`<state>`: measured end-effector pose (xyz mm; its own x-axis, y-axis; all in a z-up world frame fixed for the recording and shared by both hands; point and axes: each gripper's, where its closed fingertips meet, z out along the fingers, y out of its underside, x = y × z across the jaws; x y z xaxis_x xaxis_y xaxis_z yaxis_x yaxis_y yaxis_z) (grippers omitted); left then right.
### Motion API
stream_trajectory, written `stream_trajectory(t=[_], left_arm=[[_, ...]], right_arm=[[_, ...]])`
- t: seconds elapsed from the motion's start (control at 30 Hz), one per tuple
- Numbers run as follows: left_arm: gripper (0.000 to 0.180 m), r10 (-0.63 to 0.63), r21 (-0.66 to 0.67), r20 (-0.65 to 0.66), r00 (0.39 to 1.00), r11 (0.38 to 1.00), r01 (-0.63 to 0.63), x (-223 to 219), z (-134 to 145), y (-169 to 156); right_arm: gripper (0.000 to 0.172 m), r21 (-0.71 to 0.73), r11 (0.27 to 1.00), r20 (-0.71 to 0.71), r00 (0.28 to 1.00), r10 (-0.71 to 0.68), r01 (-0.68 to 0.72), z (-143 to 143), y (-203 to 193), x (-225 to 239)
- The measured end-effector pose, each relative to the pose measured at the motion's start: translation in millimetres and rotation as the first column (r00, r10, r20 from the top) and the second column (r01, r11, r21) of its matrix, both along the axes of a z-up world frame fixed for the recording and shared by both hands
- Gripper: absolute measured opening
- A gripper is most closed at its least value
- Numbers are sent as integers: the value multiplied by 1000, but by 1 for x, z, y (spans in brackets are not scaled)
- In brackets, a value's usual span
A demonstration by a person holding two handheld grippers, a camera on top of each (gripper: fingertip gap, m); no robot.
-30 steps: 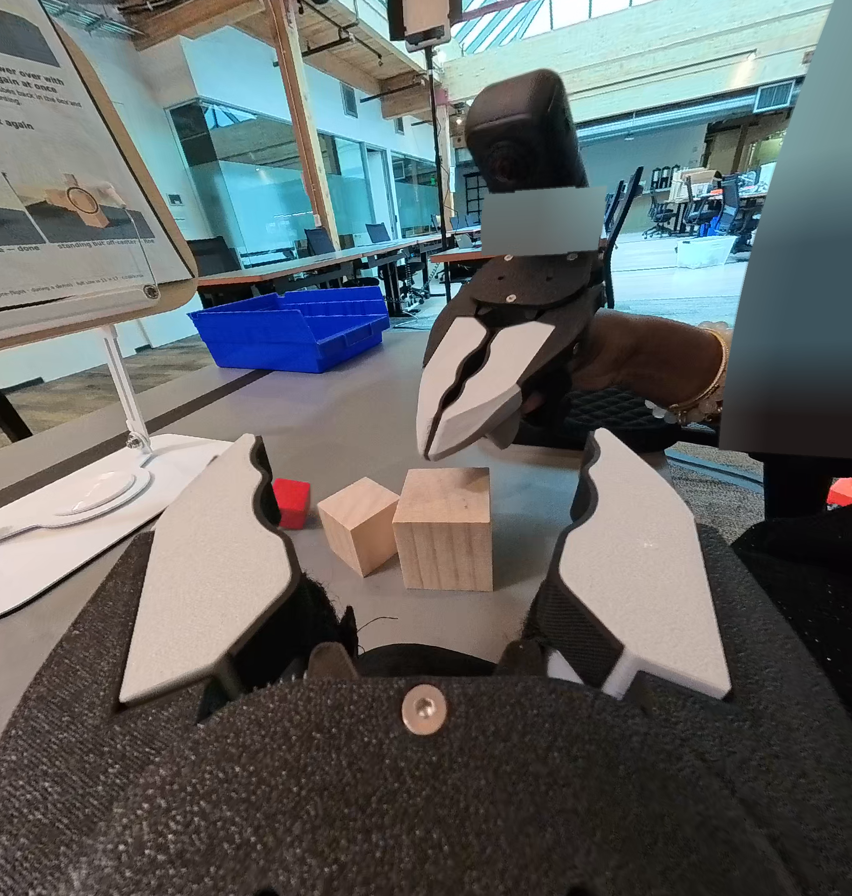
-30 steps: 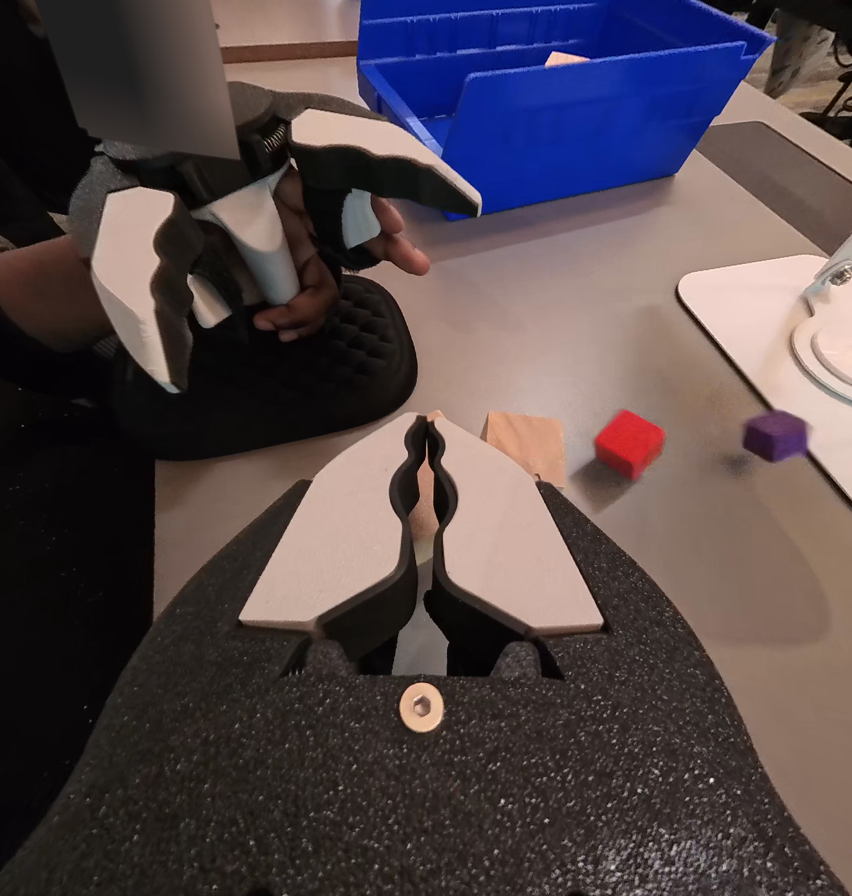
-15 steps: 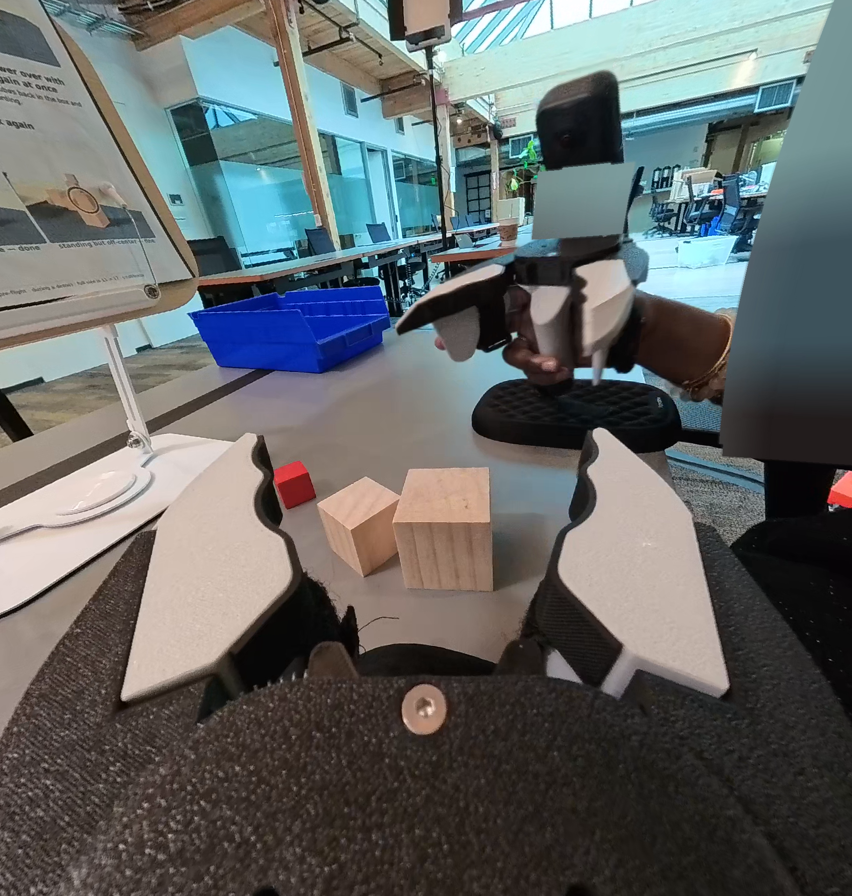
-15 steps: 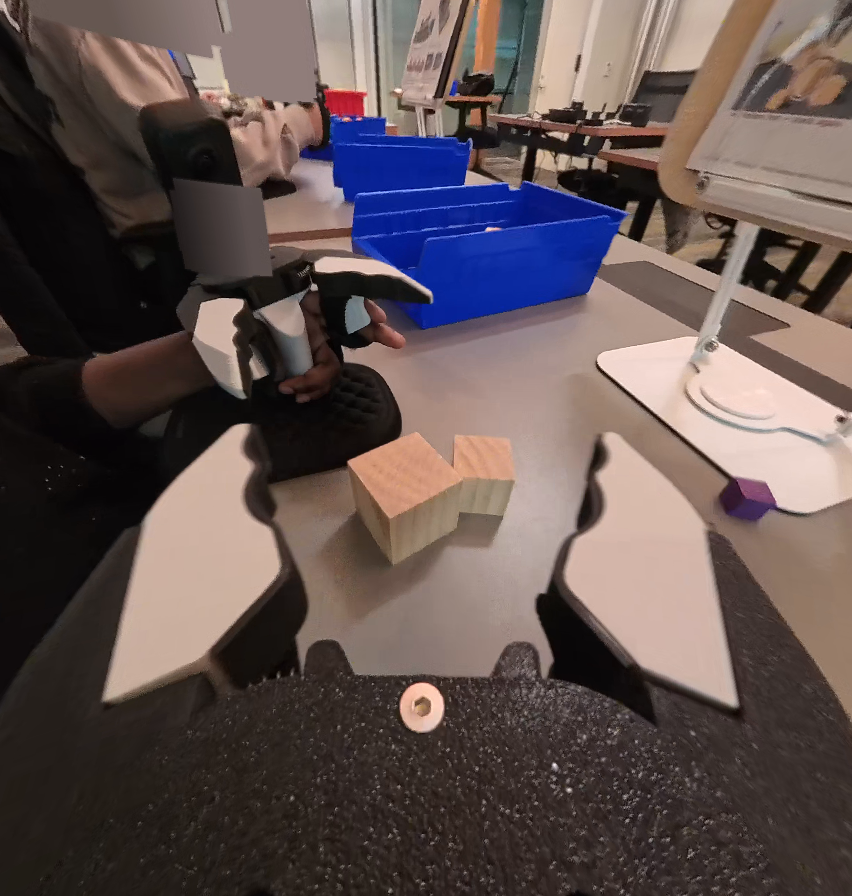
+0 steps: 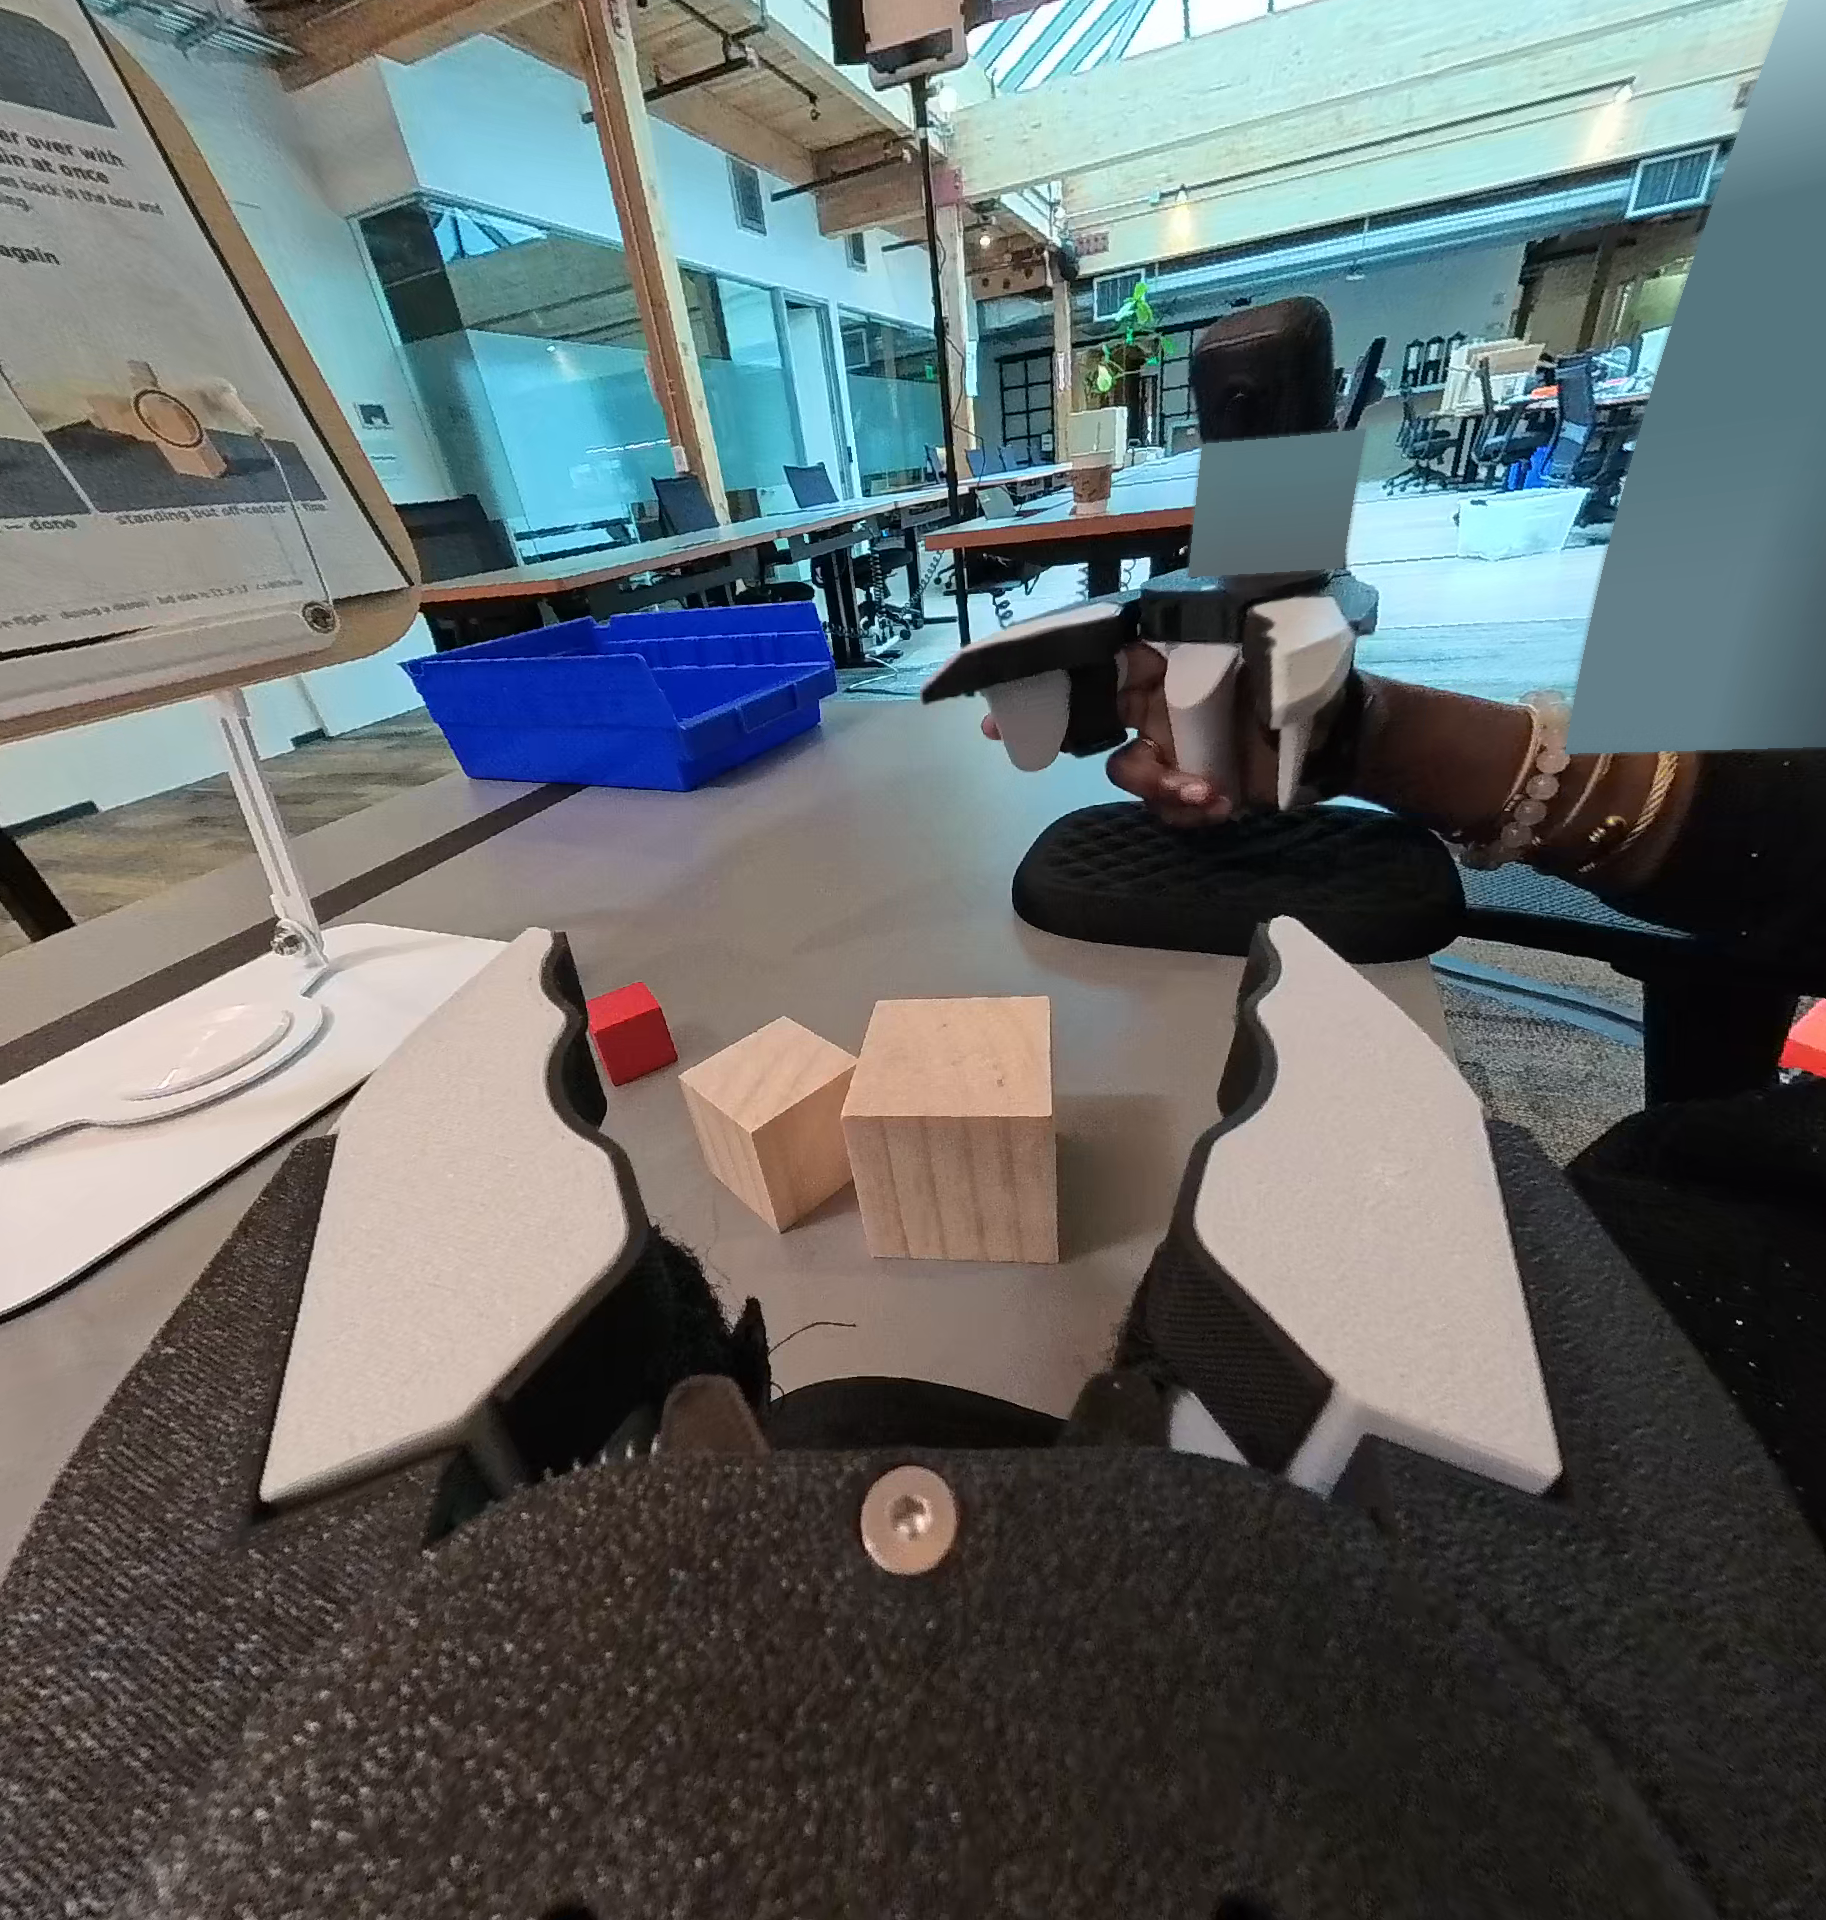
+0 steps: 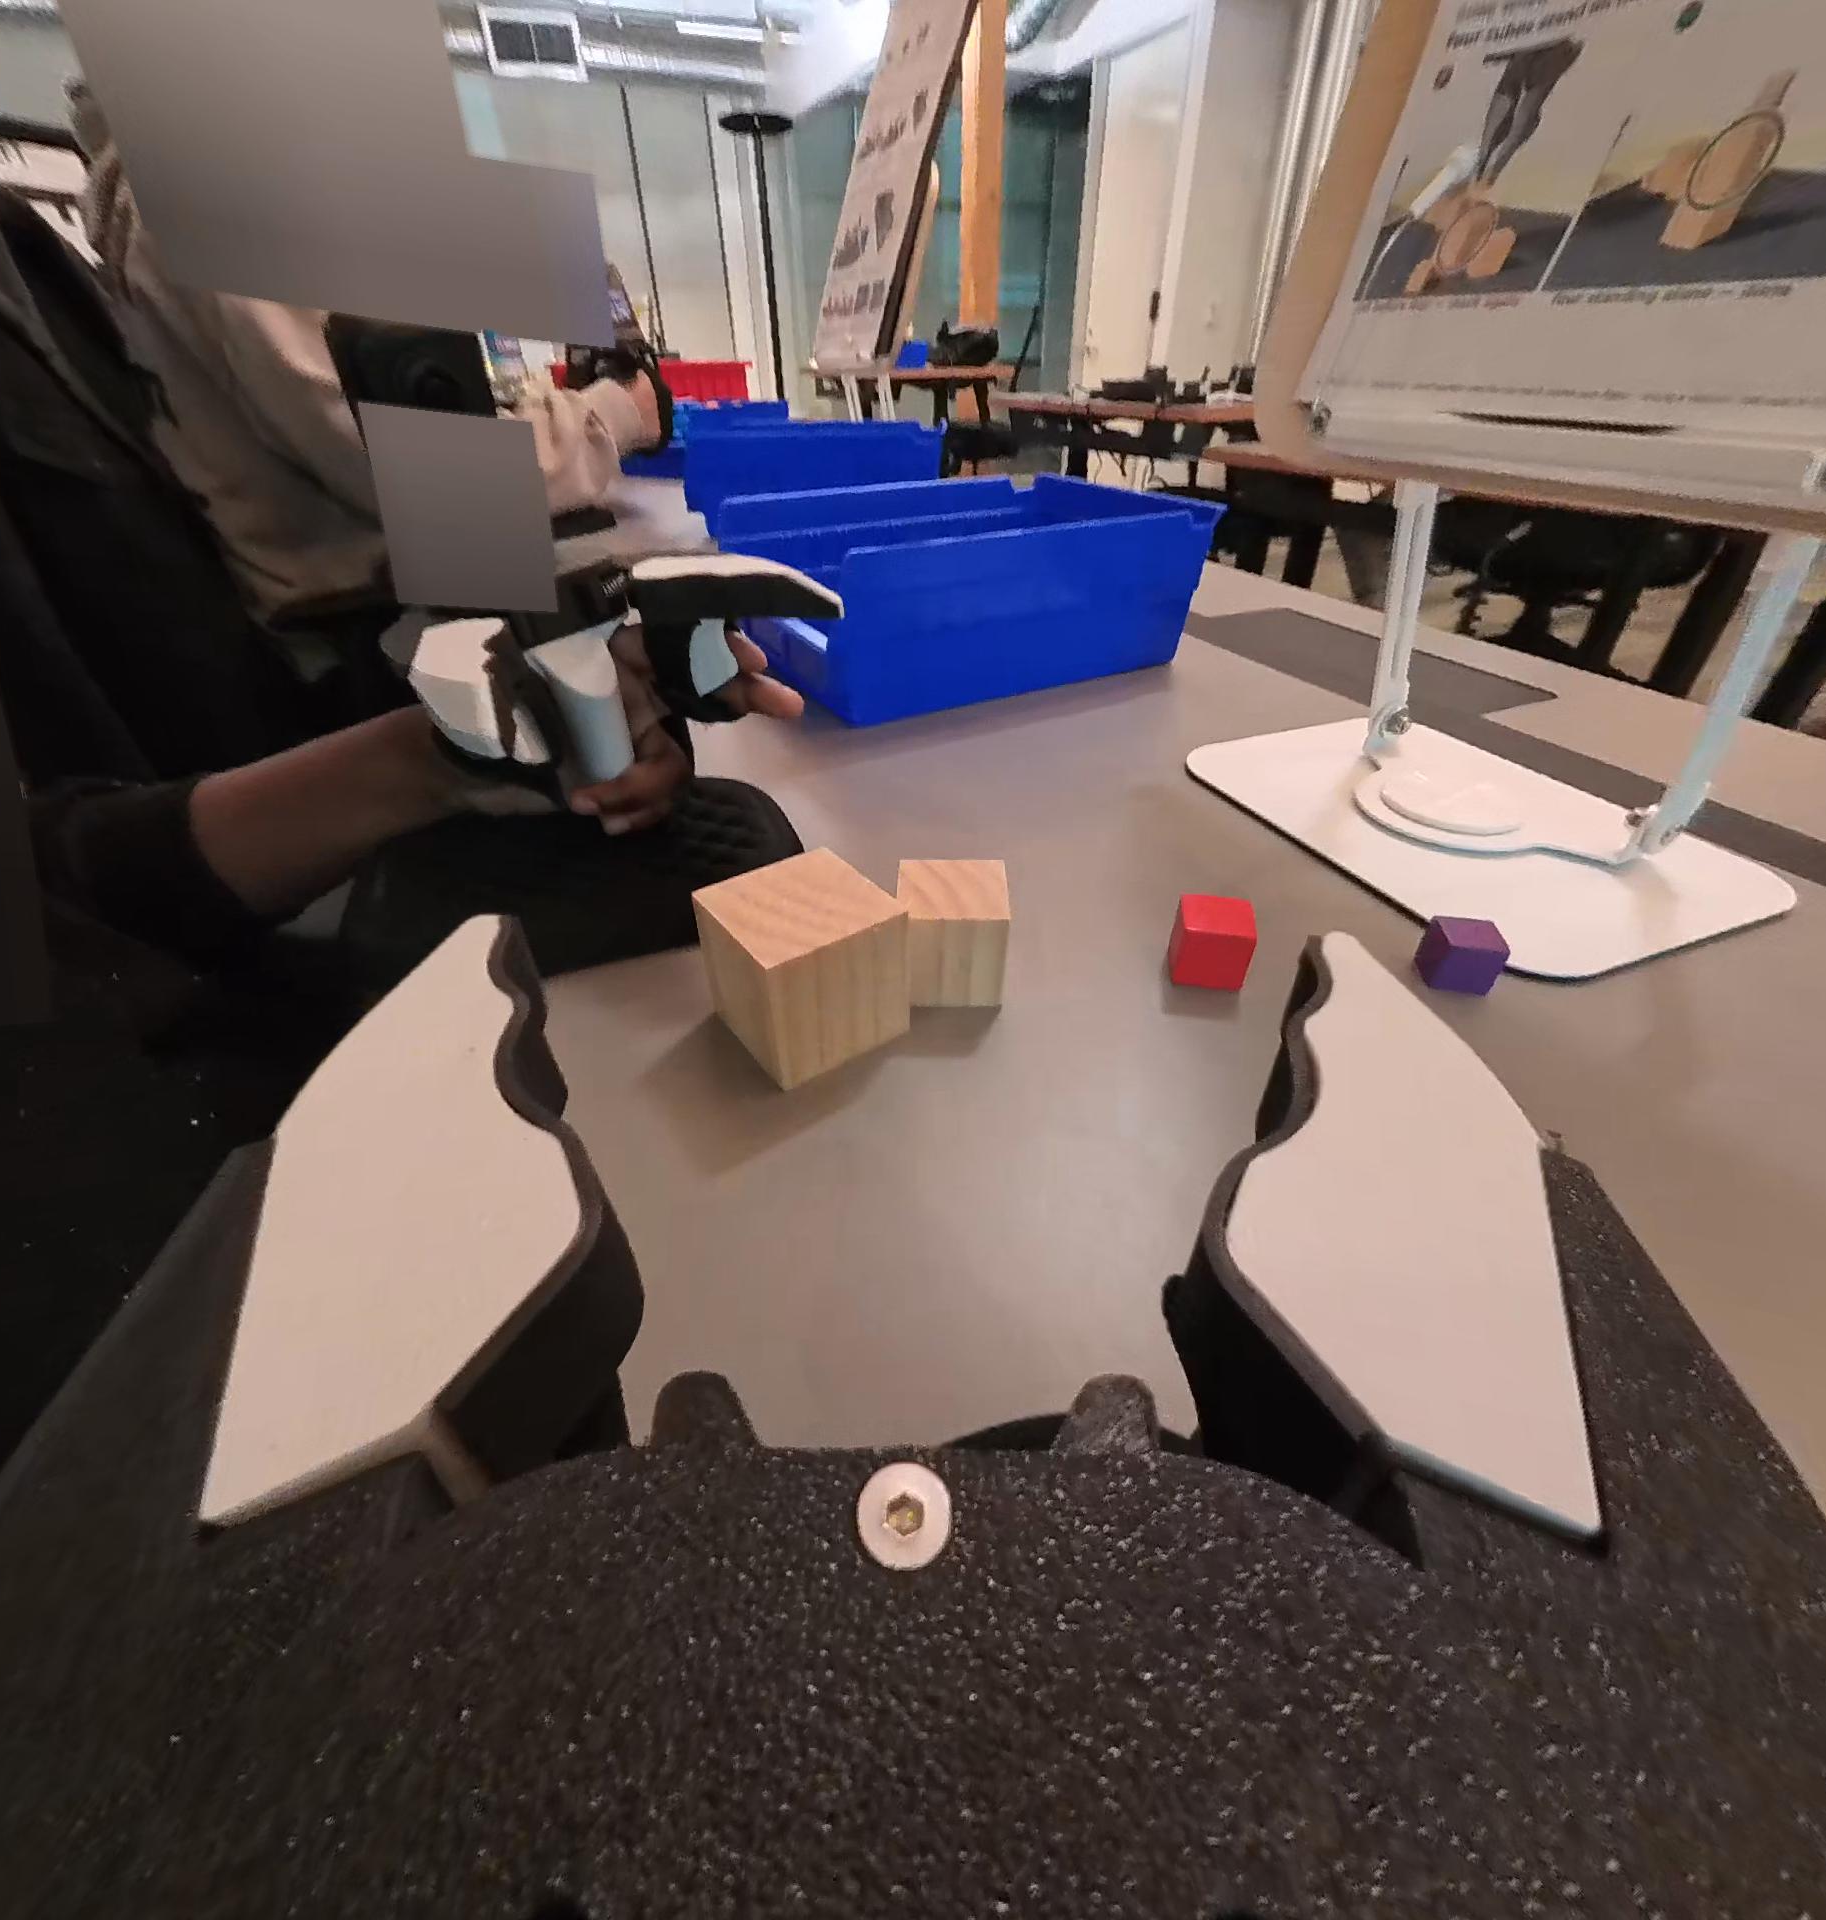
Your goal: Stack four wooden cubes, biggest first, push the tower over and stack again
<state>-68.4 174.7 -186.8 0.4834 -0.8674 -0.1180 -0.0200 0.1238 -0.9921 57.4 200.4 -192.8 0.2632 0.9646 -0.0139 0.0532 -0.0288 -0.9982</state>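
Right now my left gripper (image 5: pixel 904 1023) and right gripper (image 6: pixel 914 1013) both gape wide, holding nothing, facing the large pale wooden cube (image 5: pixel 950 1127) touching a smaller wooden cube (image 5: pixel 769 1132) on the grey table (image 5: pixel 784 862); small red cube (image 6: pixel 1212 940) nearby.

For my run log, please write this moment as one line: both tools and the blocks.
left tool: open, empty | right tool: open, empty | large wooden cube touching small wooden cube | red cube, purple cube apart on table
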Motion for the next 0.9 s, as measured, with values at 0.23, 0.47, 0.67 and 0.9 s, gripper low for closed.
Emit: stream_trajectory(t=[0.23, 0.47, 0.67, 0.9], left_arm=[[117, 1, 3, 6, 1000, 1000, -1, -1, 1, 0], [128, 48, -35, -11, 999, 998, -48, -8, 5, 4], [109, 27, -181, -244, 969, 981, -73, -7, -8, 0], [79, -136, -392, -586, 799, 910, -132, 16, -58, -5]], right_arm=[[121, -11, 1000, -15, 1000, 2, -2, -3, 1, 1], [121, 19, 1000, 46, 999, -1, 0, -11, -1, -3], [115, 24, 1000, 7, 1000, -13, 13, -7, 0, 0], [112, 16, 1000, -2, 1000, -16, 16, -6, 0, 1]])
